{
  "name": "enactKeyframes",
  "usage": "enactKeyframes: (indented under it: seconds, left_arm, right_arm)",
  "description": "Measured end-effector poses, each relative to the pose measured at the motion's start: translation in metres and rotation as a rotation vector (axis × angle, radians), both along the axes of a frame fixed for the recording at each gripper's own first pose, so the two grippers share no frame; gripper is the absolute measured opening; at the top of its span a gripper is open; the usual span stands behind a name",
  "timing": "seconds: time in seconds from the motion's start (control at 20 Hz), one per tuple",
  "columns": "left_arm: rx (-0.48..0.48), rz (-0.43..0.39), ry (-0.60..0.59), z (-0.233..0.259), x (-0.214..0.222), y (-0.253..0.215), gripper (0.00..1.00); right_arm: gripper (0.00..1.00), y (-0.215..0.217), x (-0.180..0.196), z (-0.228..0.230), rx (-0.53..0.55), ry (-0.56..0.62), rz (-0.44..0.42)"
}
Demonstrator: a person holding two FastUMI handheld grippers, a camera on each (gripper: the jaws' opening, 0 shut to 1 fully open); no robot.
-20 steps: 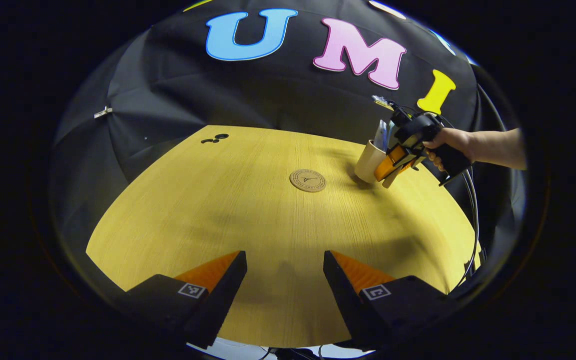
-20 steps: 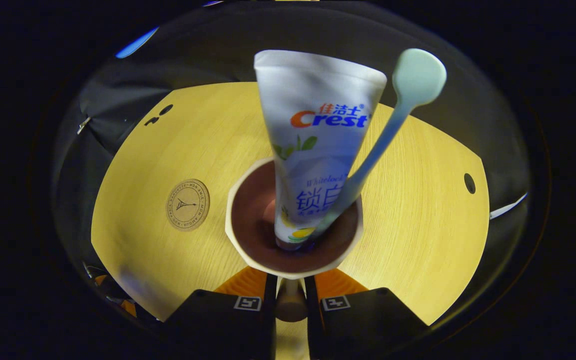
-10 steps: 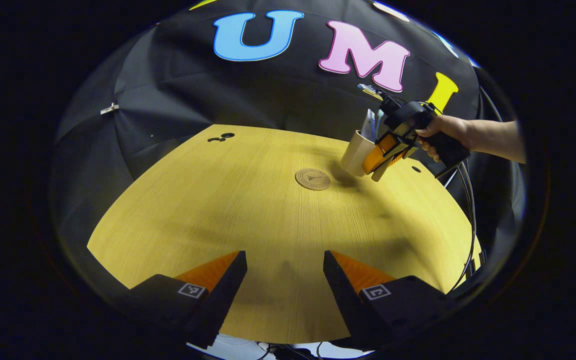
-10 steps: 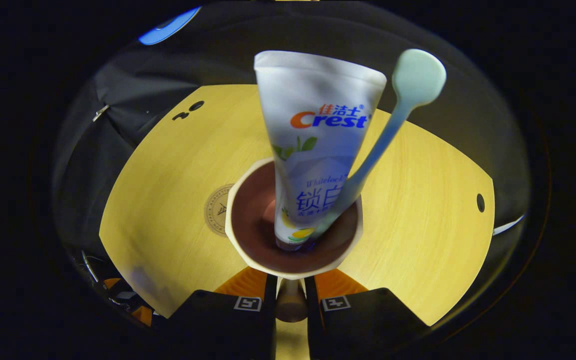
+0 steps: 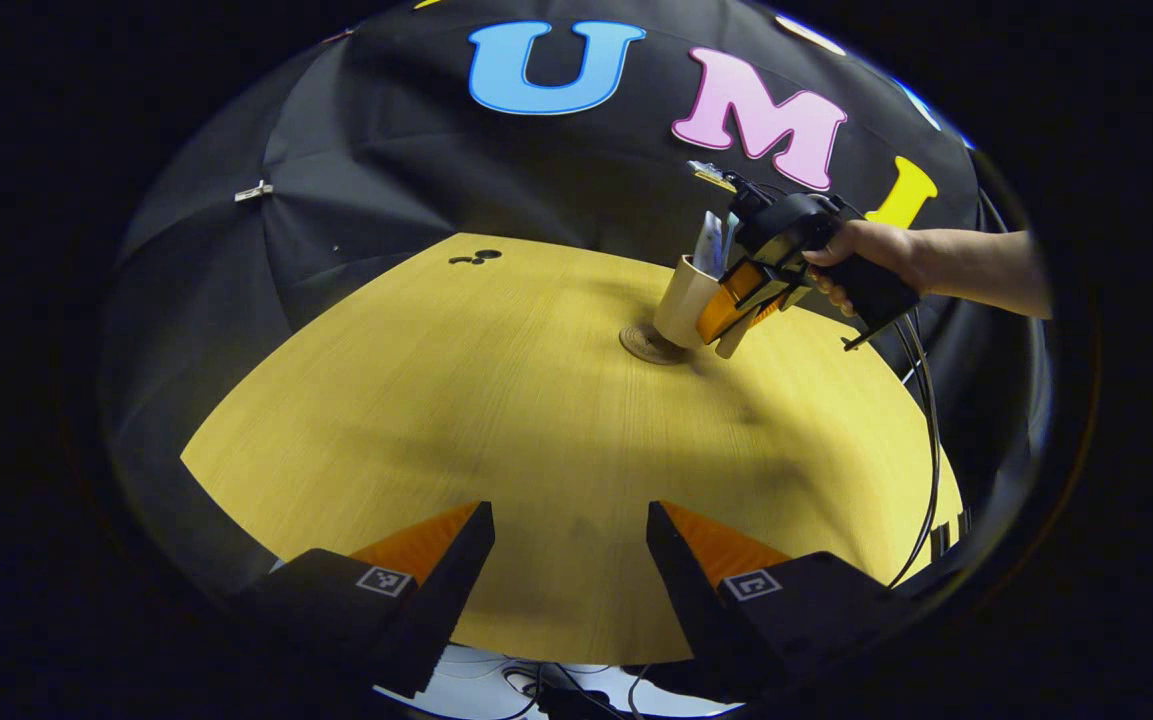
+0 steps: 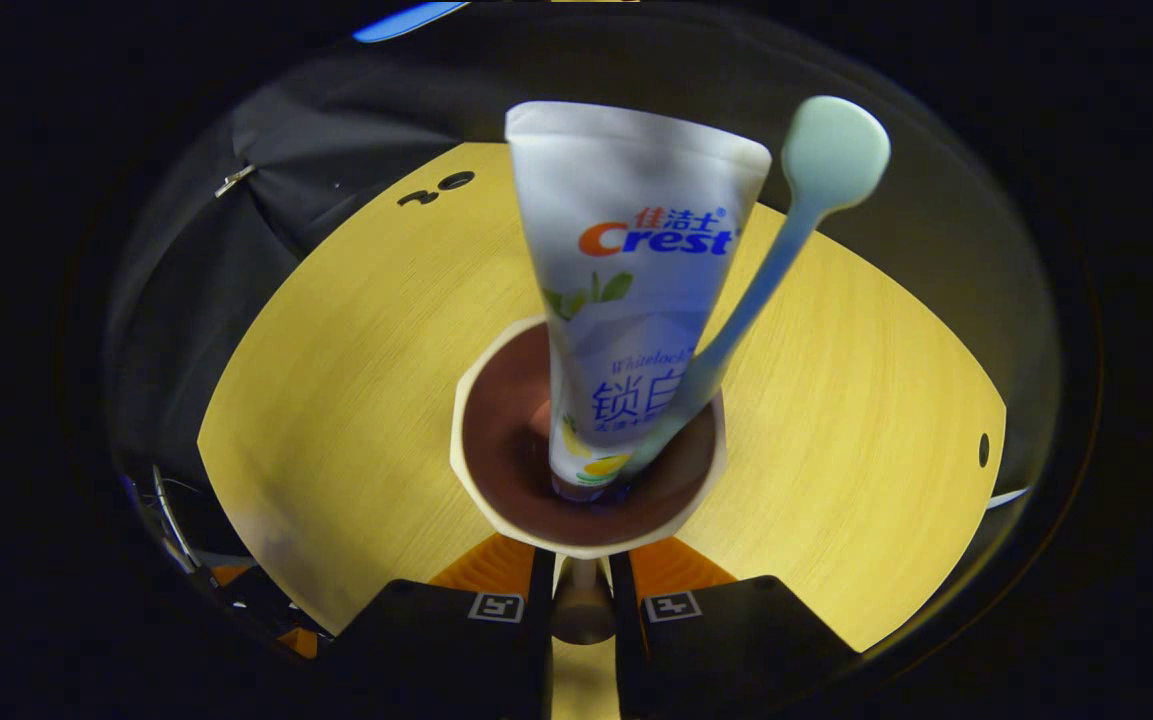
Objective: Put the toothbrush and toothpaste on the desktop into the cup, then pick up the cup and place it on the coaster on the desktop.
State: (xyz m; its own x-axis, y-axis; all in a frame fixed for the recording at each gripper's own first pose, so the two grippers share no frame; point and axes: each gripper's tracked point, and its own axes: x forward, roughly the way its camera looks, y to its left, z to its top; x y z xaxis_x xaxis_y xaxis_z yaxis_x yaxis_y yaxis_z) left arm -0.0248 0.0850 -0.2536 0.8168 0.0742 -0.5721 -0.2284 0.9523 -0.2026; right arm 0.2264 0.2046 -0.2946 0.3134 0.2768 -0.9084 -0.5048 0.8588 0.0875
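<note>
Cup (image 6: 586, 440), toothpaste (image 6: 636, 280) and toothbrush (image 6: 786, 230) inside, handle clamped by right gripper (image 6: 582, 590), apparently over coaster (image 5: 644, 343) upper right of worktop (image 5: 536, 420); release pending; left gripper (image 5: 568, 540) wide, idle.

The left gripper view looks from the near edge of the yellow wooden tabletop (image 5: 496, 420) toward the far black cloth wall (image 5: 386, 170), well back. The right gripper view looks steeply down onto the same tabletop (image 6: 356, 400), close above. Both views share its surface.
</note>
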Motion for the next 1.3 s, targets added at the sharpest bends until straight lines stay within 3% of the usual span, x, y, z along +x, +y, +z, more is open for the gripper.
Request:
enactKeyframes:
  seconds: [0.3,0.65,0.85,0.95,1.0,1.1,1.15,1.2,1.3]
  left_arm:
    - [-0.016,0.040,0.011,-0.004,-0.018,0.010,0.97]
    - [-0.013,0.067,0.020,-0.004,-0.031,0.023,0.97]
    - [-0.007,0.075,0.017,0.000,-0.036,0.027,0.97]
    - [-0.005,0.073,0.013,0.006,-0.035,0.026,0.97]
    - [-0.005,0.069,0.008,0.008,-0.037,0.026,0.97]
    - [0.000,0.054,-0.005,0.016,-0.037,0.023,0.97]
    - [0.004,0.045,-0.013,0.022,-0.036,0.022,0.97]
    - [0.007,0.036,-0.021,0.026,-0.034,0.021,0.97]
    - [0.008,0.014,-0.044,0.039,-0.032,0.016,0.97]
  right_arm:
    - [0.29,0.026,-0.001,-0.016,-0.033,0.017,0.033]
    - [0.29,0.025,-0.002,-0.015,-0.067,0.016,0.039]
    - [0.34,0.026,-0.003,-0.008,-0.056,0.000,0.039]
    - [0.43,0.024,-0.006,0.002,-0.044,-0.004,0.032]
    - [0.58,0.021,-0.007,0.010,-0.035,-0.014,0.024]
    - [0.55,0.016,-0.012,0.030,-0.003,-0.038,0.002]
    - [0.60,0.012,-0.016,0.041,0.014,-0.051,-0.010]
    - [0.76,0.009,-0.020,0.054,0.035,-0.067,-0.021]
    - [0.82,-0.002,-0.030,0.079,0.062,-0.112,-0.033]
